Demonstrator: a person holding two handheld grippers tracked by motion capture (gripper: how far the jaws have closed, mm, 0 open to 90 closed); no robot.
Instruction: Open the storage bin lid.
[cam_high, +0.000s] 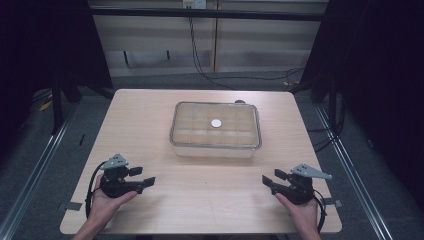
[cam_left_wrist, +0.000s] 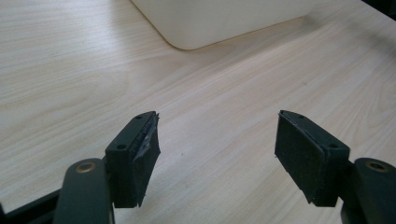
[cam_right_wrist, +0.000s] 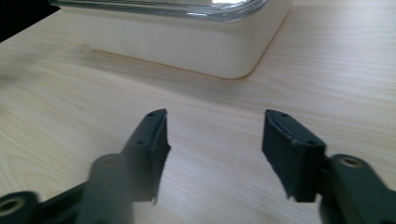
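Note:
A cream rectangular box (cam_high: 215, 131) with a clear lid sits mid-table toward the back; a small white round disc (cam_high: 216, 123) shows at the lid's centre. My left gripper (cam_high: 141, 179) rests near the front left, open, nothing between its pads (cam_left_wrist: 133, 158). Near the front right, my right gripper (cam_high: 272, 181) is also open and empty, its pads (cam_right_wrist: 289, 154) spread apart. Both point inward toward the box. The box's near corner (cam_left_wrist: 187, 28) shows at the top of the left gripper view, and its front wall (cam_right_wrist: 187, 46) in the right gripper view.
The light wooden table (cam_high: 210, 200) lies bare between the two grippers and in front of the box. Cables (cam_high: 200, 65) trail on the floor behind the table. Dark frame posts stand at both sides.

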